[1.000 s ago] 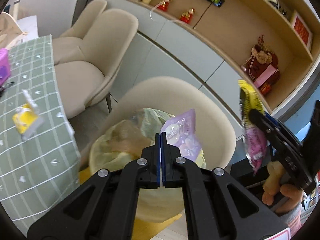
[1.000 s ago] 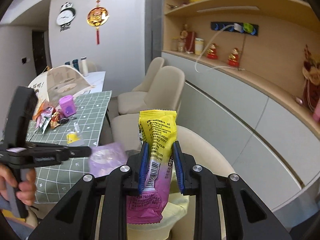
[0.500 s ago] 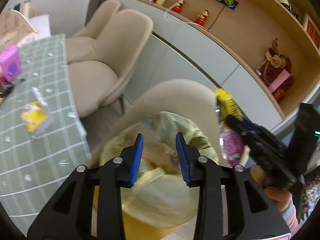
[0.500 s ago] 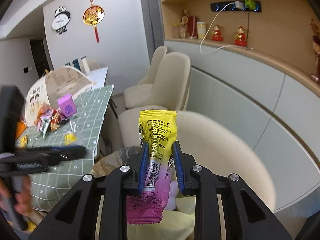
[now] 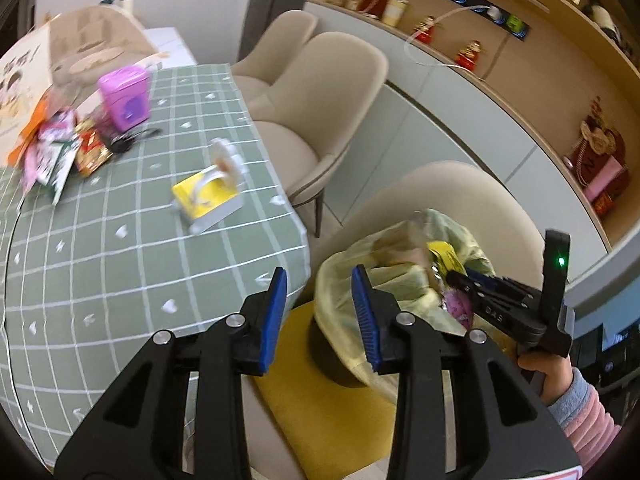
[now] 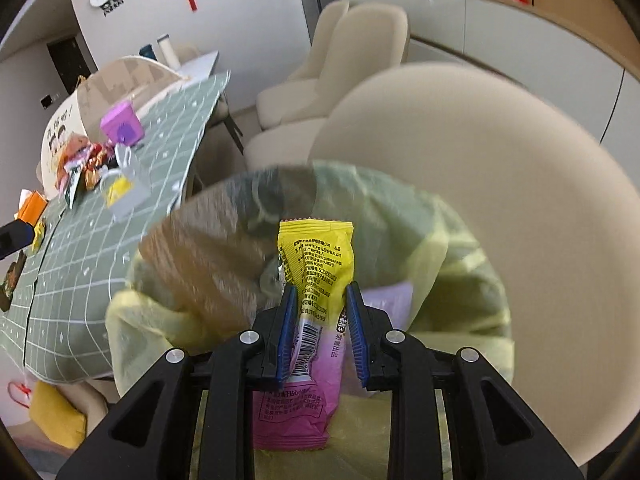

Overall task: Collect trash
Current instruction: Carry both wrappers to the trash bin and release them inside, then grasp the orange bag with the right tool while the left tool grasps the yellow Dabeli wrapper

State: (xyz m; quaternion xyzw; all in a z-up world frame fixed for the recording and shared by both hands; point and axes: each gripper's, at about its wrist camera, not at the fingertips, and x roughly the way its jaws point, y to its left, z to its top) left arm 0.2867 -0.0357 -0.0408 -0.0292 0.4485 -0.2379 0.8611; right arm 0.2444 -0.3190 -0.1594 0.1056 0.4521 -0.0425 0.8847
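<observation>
A yellow-and-pink printed snack wrapper (image 6: 316,300) is clamped upright between the blue pads of the right gripper (image 6: 320,332), yellow end up, pink end hanging below the pads. It is held over the mouth of a round bin lined with a translucent yellow-green plastic bag (image 6: 460,264), which stands on a beige chair. Inside the bag a pale purple packet (image 6: 390,298) is seen just at 3 o'clock of the pads; brownish contents toward 10 o'clock are too blurred to name.

In the left wrist view the same wrapper (image 5: 444,254) is seen at the bag's (image 5: 344,276) rim. The left gripper (image 5: 320,316) is held with its pads moderately apart and nothing between them. At its 11 o'clock, on the green checked tablecloth (image 5: 120,264), lies a small yellow carton (image 5: 204,196); further wrappers (image 5: 60,148) and a purple box (image 5: 124,98) lie beyond.
</observation>
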